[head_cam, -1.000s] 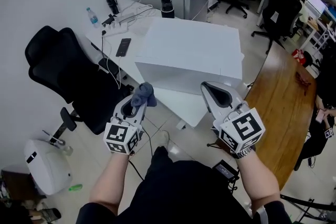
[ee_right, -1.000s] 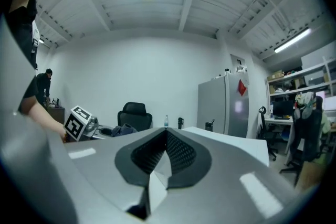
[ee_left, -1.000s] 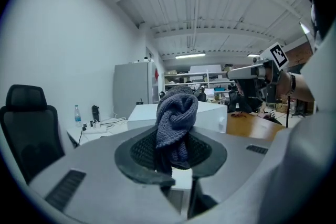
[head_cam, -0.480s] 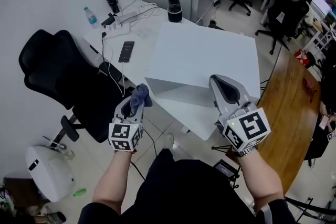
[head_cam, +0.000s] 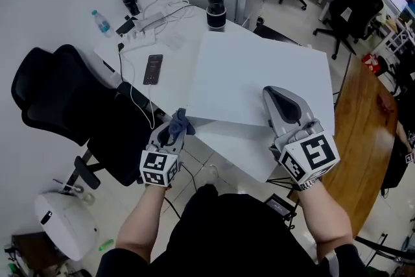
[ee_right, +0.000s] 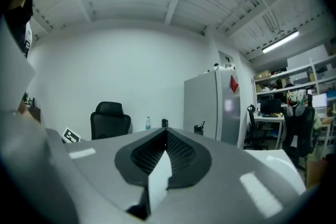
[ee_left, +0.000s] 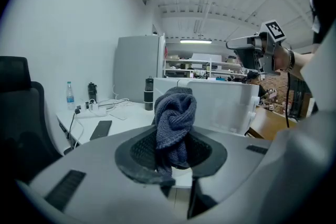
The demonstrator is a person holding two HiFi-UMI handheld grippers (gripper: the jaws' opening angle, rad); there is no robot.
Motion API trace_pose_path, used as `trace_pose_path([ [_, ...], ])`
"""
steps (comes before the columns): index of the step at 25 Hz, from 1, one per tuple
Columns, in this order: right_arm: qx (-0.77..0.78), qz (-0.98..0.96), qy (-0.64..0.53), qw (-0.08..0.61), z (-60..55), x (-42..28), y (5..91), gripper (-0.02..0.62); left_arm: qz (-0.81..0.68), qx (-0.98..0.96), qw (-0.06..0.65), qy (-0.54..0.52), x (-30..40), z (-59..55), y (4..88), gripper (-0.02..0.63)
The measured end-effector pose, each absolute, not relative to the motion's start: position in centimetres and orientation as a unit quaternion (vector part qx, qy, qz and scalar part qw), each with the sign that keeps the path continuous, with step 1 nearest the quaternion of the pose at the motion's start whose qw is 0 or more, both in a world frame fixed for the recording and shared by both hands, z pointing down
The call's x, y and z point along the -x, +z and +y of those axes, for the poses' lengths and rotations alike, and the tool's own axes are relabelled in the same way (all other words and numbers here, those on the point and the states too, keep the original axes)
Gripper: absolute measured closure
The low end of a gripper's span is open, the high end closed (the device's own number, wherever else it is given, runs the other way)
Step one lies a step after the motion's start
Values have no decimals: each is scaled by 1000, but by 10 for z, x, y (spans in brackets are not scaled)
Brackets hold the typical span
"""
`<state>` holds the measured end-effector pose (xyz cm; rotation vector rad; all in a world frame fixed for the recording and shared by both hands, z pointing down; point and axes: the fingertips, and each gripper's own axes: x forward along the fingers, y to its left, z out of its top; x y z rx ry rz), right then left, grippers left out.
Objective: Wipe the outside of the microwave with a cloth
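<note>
A: Quick status pls, where's the cloth?

B: Blue-grey cloth (ee_left: 176, 113) is pinched in the L gripper (head_cam: 172, 133). Jaws are clamped on its lower part, and the bunched wad sticks out past the tips. R gripper (head_cam: 275, 95) has its jaws closed w/ nothing between them.

A: And the microwave?

B: White microwave (head_cam: 256, 68) sits on the white worktop (head_cam: 240, 152), towards the corner nearest the person. L gripper is just beside the near-left corner of the box; can't tell if the cloth touches it yet. R gripper is over the top panel, by the near-right edge.

A: So wiping hasn't begun, I'd say. How to do it well?

B: Imo: lead w/ the wad, not the jaw tips, so only fabric meets the casing. Press it flat on the face nearest the L gripper w/ light pressure. Use long overlapping strokes, top to bottom, then move round. Keep the grip firm, since only a small bit of the cloth is held & it could drag out.

A: R gripper's job?

B: Prob. rest it on the top panel as a brace, since the box might slide on that smooth worktop. Also mind the phone (head_cam: 153, 68) lying to the left of the microwave, esp. when working down that side.
</note>
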<state>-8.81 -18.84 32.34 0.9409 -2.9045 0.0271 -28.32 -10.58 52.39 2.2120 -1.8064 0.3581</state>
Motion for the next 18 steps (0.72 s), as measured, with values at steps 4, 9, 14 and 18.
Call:
trace_pose_path([
  [4,-321,-946,11,48,-202,97,325,595,-594,-783,138,125,283,-127,529,503],
  [9,-339,-939,18,52,-215,100,328,595,-563,-803,144,129,286,-152,532,505],
  [14,-356,-933,22,55,-228,100,332,595,-539,-818,148,132,289,-174,536,505],
  [18,-370,-927,25,56,-237,99,332,594,-528,-825,152,134,293,-189,540,505],
])
